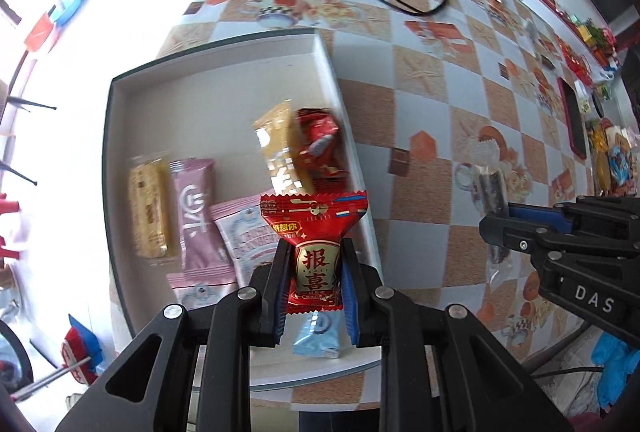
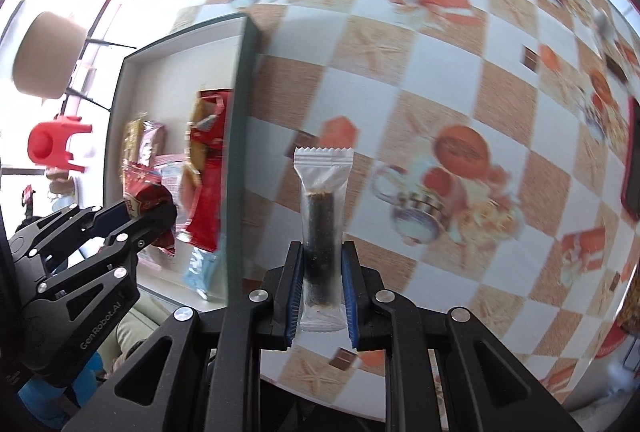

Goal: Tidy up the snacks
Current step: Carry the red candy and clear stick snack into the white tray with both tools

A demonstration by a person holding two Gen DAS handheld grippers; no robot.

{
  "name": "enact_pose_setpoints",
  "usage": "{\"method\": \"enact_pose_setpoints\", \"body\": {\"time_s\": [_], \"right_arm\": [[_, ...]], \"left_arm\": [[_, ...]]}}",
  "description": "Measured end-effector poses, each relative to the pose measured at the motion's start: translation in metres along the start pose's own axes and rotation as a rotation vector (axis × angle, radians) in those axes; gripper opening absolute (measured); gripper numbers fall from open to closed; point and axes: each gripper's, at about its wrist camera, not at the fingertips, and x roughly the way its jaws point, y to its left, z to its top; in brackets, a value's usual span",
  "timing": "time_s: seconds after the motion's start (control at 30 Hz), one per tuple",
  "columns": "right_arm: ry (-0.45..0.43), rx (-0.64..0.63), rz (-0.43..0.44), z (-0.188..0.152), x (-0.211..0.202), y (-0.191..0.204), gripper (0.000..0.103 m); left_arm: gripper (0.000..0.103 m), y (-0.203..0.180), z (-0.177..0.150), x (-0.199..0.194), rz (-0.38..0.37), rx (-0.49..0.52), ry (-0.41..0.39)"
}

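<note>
left gripper point(image 1: 314, 268) pointing down, jaws clamped on a wrapper, right gripper point(image 2: 322, 282) likewise, side by side

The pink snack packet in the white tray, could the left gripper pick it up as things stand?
Probably not yet: the left gripper is shut on a red candy packet, so its jaws are occupied. The pink snack packet lies uncovered in the white tray; nothing else blocks it.

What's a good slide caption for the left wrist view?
Left gripper carries a red snack packet over a white tray of snacks on a checkered table.
</note>
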Motion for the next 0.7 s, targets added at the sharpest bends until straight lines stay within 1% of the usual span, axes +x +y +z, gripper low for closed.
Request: {"method": "enact_pose_setpoints", "body": {"time_s": [0.4,0.7], "right_arm": [[0.015,-0.129,0.011,0.027,0.015,0.07,0.02],[0.021,-0.173,0.013,0.04,0.02,0.096,0.02]], "left_arm": [[0.025,0.059,-0.004,0.004,0.032,-0.102,0.007],[0.025,0.076,-0.009,0.011,0.03,-0.136,0.023]]}}
